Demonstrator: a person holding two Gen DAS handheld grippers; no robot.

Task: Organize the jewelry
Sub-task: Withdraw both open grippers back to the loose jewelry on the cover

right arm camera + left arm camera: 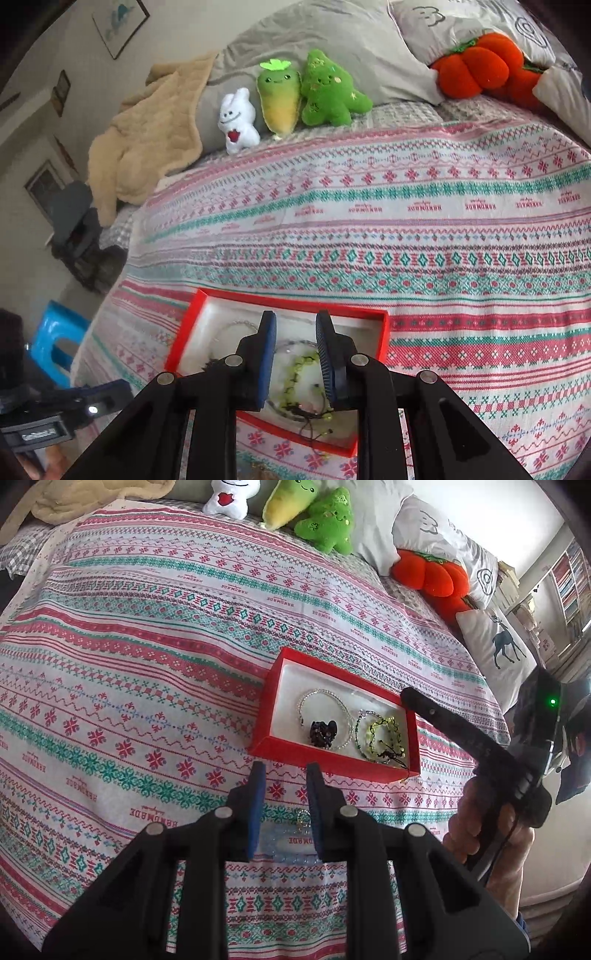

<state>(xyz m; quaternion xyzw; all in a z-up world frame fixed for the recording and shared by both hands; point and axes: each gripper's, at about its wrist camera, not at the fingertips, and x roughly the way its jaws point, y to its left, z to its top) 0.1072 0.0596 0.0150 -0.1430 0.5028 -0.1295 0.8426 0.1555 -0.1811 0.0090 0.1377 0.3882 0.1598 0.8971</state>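
Spread over the bed, a woven patterned blanket carries the work. Left gripper hangs with its blue pads parted, empty, straddling a pale blue beaded bracelet on the cloth: likely the next pickup, needing a low, gentle pinch. Right gripper gapes, empty, over the red box, where glassy and green beaded bracelets already lie.
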